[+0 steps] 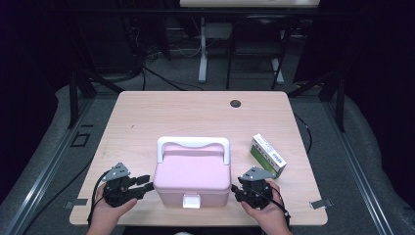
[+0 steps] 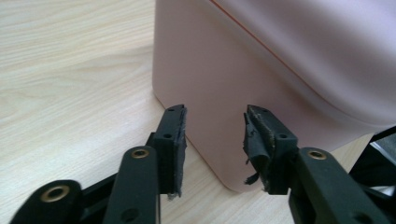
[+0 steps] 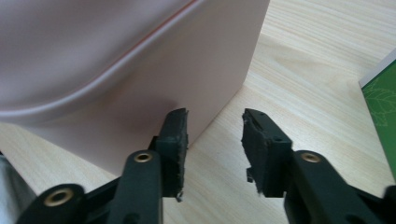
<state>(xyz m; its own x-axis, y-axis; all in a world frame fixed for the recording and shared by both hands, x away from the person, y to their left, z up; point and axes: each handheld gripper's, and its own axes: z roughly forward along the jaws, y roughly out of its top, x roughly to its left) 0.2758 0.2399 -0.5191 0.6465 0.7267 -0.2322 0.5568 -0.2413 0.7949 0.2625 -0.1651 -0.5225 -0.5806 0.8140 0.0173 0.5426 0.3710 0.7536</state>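
- My left gripper [image 1: 145, 183] and right gripper [image 1: 237, 188] flank the pink lidded box [image 1: 192, 172] at the table's [image 1: 205, 117] near edge, both with jaws spread and nothing between them.
- I judge the box stiff, smooth plastic — slippery on its rounded walls, probably light.
- Best holds look like the white handle [image 1: 193, 143] lying flat on the lid, or the front latch [image 1: 191, 200].
- A green-and-white carton [image 1: 267, 154] sits near the box's right — clear of my reach.
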